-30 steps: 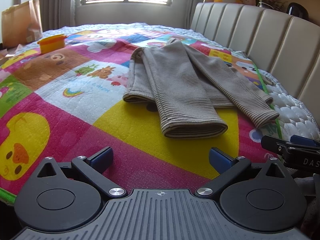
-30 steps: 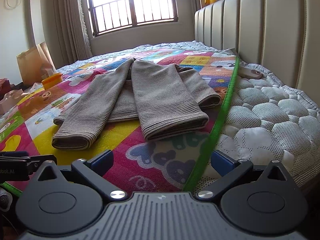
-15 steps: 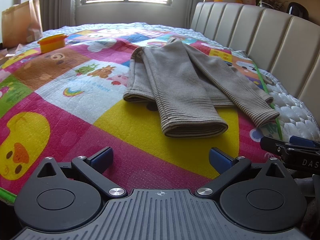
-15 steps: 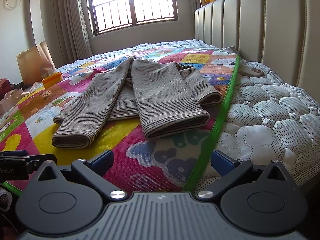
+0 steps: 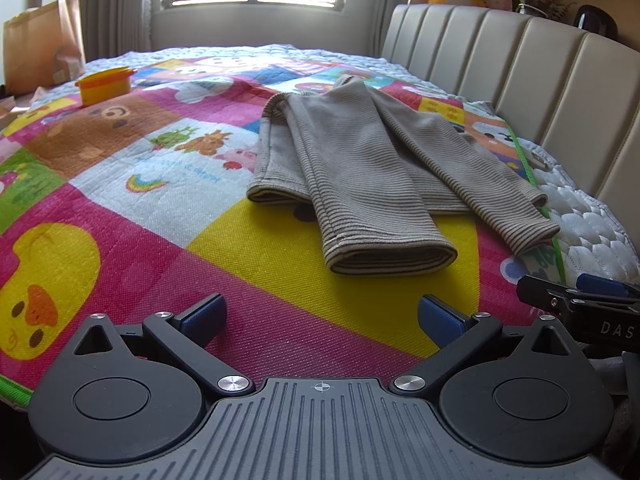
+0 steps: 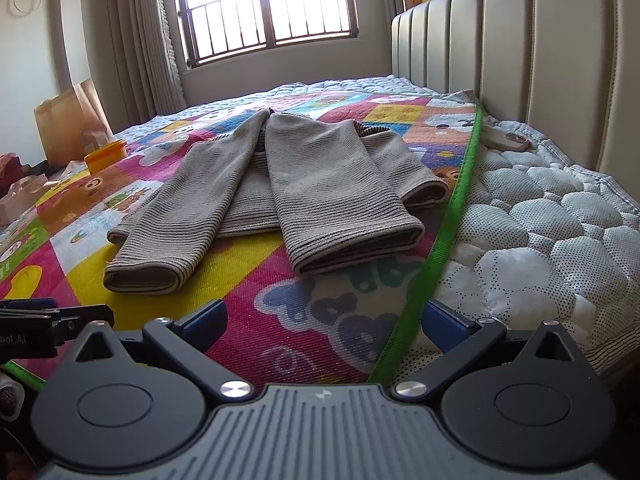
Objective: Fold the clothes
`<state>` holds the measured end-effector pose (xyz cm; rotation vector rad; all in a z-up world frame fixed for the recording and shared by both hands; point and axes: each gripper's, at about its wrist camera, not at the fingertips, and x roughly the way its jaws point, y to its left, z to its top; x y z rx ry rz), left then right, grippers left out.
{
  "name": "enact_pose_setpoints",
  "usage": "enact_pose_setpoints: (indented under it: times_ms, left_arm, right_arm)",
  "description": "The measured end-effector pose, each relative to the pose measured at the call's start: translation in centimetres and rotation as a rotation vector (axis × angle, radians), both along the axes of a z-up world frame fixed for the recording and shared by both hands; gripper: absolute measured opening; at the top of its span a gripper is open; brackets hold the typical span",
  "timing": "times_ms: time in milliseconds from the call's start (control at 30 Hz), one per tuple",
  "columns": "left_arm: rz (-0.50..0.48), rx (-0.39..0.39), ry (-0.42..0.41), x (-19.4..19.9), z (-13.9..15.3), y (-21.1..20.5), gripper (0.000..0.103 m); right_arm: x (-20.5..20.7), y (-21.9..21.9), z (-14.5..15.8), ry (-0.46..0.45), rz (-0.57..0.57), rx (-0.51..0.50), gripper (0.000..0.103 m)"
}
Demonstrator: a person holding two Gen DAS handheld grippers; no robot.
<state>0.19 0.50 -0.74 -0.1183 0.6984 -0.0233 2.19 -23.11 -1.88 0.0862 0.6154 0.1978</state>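
Sunlit bed with a cartoon play mat (image 5: 132, 208) carries the striped sweater (image 5: 360, 160), sleeves folded inward, while left gripper (image 5: 320, 312) and right gripper (image 6: 324, 316) sit spread and empty (short of the cuffs), risking single-layer pinches that undo folds.

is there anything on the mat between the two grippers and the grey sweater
Nothing visible does. In both wrist views only bare play mat lies between the open left gripper, the open right gripper and the sweater. The orange container sits far off to the side.
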Motion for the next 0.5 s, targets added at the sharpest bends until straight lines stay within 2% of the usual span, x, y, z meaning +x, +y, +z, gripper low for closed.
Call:
enact_pose_setpoints:
  times_ms: [233, 500]
  left_arm:
    - [-0.009, 0.006, -0.01, 0.7, 0.9, 0.0, 0.103]
    - [-0.024, -0.02, -0.035, 4.3, 3.0, -0.1, 0.103]
  right_arm:
    - [0.1, 0.1, 0.3, -0.013, 0.015, -0.016, 0.103]
    - [2.4, -1.2, 1.5, -0.047, 0.02, -0.025, 0.103]
